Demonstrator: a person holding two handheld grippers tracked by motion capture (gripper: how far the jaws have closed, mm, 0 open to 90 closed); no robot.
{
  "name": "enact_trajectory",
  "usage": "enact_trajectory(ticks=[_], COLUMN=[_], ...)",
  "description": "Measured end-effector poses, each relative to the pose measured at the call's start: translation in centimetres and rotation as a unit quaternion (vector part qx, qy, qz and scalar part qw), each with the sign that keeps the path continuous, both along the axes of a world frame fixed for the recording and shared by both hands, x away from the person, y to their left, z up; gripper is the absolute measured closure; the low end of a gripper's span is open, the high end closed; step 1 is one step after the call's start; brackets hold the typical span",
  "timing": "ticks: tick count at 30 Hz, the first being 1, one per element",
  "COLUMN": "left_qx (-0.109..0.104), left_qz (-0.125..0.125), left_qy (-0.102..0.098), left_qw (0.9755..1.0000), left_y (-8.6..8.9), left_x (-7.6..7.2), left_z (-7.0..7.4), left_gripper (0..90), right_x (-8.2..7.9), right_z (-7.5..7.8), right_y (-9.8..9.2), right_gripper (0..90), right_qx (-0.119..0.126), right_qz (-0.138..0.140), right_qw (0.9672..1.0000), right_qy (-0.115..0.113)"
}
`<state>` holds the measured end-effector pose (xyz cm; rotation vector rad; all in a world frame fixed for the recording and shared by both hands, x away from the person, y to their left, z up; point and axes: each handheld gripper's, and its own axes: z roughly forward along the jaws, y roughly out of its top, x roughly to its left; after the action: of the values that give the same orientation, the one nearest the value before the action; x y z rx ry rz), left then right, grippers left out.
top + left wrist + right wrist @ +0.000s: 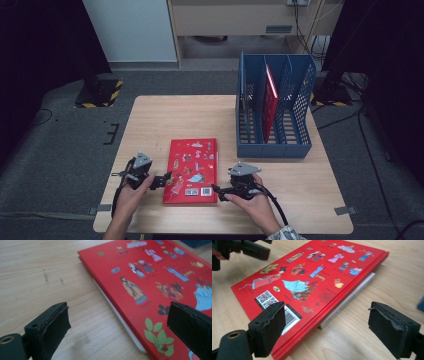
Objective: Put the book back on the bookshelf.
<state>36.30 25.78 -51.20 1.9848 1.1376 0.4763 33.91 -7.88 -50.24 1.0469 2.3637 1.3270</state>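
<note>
The red book (191, 170) lies flat, back cover up, near the front middle of the wooden table (150, 120), at about 8 o'clock from the blue file rack (274, 107), which already holds 1 red book upright. It looks like a stiff hardcover: rigid boards, a glossy and probably slippery face, moderate weight, not fragile. Because the boards overhang the white page block, the best hold is likely a pinch across a cover edge, or on the thickness near a corner once 1 side is tipped up.

The left gripper (161, 181) sits at the book's 8 o'clock corner with its jaws spread, the long edge running between them in the left gripper view (140, 290), nothing pinched. The right gripper (218, 190) waits at the 4 o'clock corner, jaws also spread wide and empty; in the right gripper view the near corner of the book (312, 285) lies by its left pad, not yet touched.
</note>
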Motion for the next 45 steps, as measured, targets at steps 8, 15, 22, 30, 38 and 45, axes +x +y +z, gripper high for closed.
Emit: enact_trajectory(ticks=[8, 15, 22, 30, 38, 45], left_qx=[0.006, 0.025, 0.004, -0.028, -0.033, -0.025], left_qz=[-0.030, -0.054, -0.063, -0.068, -0.074, -0.085], left_qy=[0.010, 0.012, 0.031, 0.053, 0.057, 0.058], left_qw=[0.9995, 0.9982, 0.9975, 0.9959, 0.9950, 0.9944], left_y=[-0.8, -2.2, -2.6, -2.6, -2.7, -3.5], left_x=[-0.1, -0.3, 0.1, 0.3, -0.2, -1.2], left_z=[-0.2, -0.5, -1.0, -1.5, -1.5, -1.3], left_gripper=[3.7, 3.9, 3.8, 2.7, 4.6, 5.1], right_x=[-0.3, 0.1, 0.5, 1.1, 1.3, 0.9], right_z=[-0.3, -0.9, -1.5, -2.0, -2.3, -2.1], right_y=[1.3, 1.7, 2.3, 3.0, 3.0, 1.9], right_gripper=[13.1, 14.1, 11.0, 8.3, 11.3, 13.2], right_qx=[-0.008, -0.016, -0.023, -0.032, -0.017, -0.020], right_qz=[0.018, 0.019, 0.020, 0.022, 0.031, 0.036], right_qw=[0.9998, 0.9996, 0.9990, 0.9980, 0.9967, 0.9963], right_qy=[0.000, 0.013, 0.032, 0.051, 0.073, 0.075])
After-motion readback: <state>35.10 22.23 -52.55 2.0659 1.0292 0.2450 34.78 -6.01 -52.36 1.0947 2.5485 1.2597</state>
